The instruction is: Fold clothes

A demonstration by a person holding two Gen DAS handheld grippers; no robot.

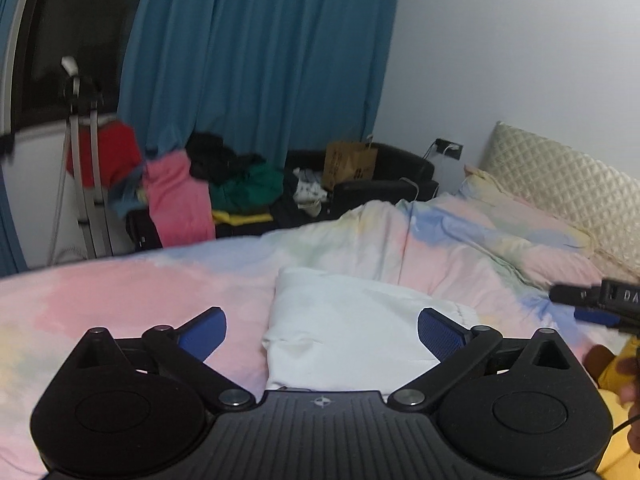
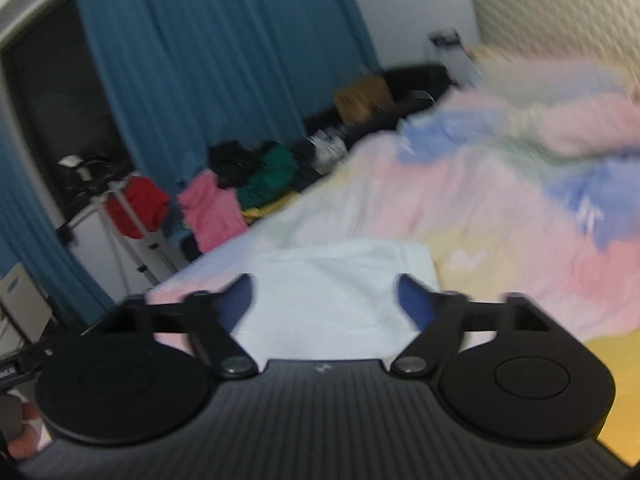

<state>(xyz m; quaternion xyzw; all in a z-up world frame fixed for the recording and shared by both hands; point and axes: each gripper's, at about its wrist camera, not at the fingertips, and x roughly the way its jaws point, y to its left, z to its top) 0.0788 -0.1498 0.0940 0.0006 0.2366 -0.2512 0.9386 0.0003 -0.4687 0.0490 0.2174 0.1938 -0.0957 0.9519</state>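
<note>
Two tools: the left tool (image 1: pixel 322 330) and the right tool (image 2: pixel 324 300) both stand with jaws spread wide and nothing between the blue pads — neither one grips cloth.
White garment: the white garment (image 1: pixel 352 332) lies on the bed (image 1: pixel 120 300), on the pastel duvet, already doubled into a compact, puffy block; both wrist views look down on it from above, with the tools apart from it.
Fold quality: my guess is that the upper layer is loose; one edge rises in a soft ridge, so it may spring open or slide if left unpressed.
Bed surface: the duvet is soft and rumpled toward the quilted headboard (image 1: pixel 560 184) — a poor base, and a stack set on it could lean or topple.
Collision risk: in the left wrist view the right tool shows at the right edge (image 1: pixel 600 304), near the left one; two tools reaching for the same hem could knock together or pinch the duvet along with the garment.
View trouble: the right wrist picture is blurred, so the near edge of the garment is hard to place from it; a grab aimed from that view could miss or catch one layer only.
Yellow cloth: something yellow (image 2: pixel 612 376) lies at the lower right, close by — I cannot tell what it is, and it might be dragged in by a careless sweep.
Far clutter: the clothes pile (image 1: pixel 236 184) by the blue curtain (image 1: pixel 260 60) is well apart, no hazard.
</note>
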